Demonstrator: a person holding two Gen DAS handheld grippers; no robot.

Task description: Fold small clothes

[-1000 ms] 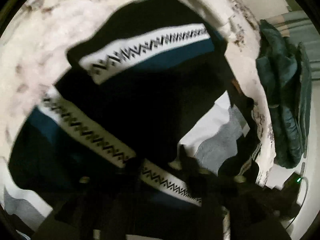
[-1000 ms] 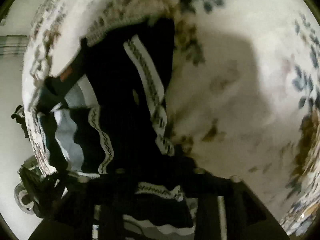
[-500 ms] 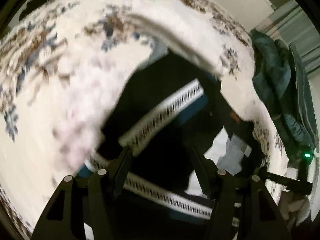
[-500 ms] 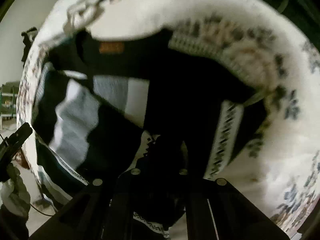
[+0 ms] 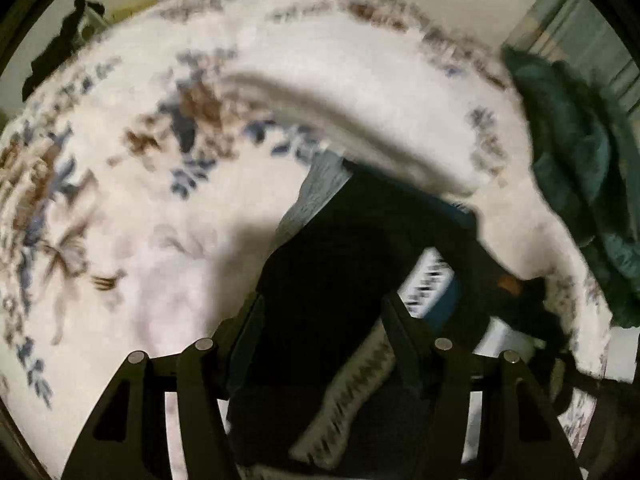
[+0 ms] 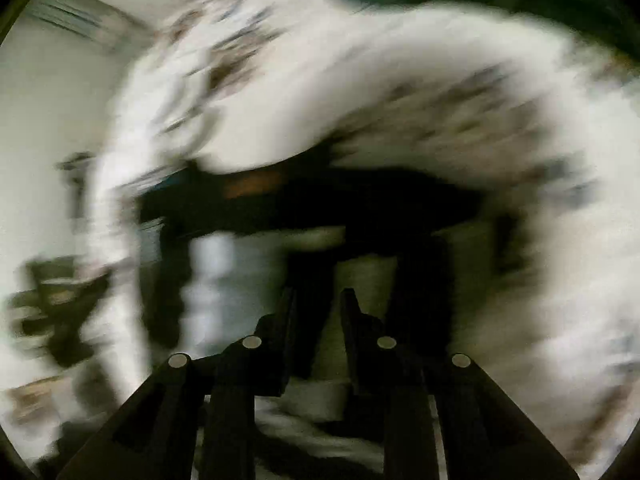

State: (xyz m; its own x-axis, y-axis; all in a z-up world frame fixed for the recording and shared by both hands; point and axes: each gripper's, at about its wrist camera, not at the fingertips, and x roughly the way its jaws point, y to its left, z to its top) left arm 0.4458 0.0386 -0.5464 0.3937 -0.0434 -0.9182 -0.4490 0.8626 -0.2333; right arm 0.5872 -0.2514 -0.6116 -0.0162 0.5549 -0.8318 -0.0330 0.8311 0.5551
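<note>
The sweater (image 5: 340, 264) lies on the floral blanket (image 5: 140, 220). A second ago it was spread wide with both zigzag bands showing; now it is narrower, one side folded over. The left hand-held gripper (image 5: 320, 312) stands released, jaws apart over dark cloth. The right hand-held gripper (image 6: 318, 308) is opening, its view blurred, seemingly letting go. No containers show.
</note>
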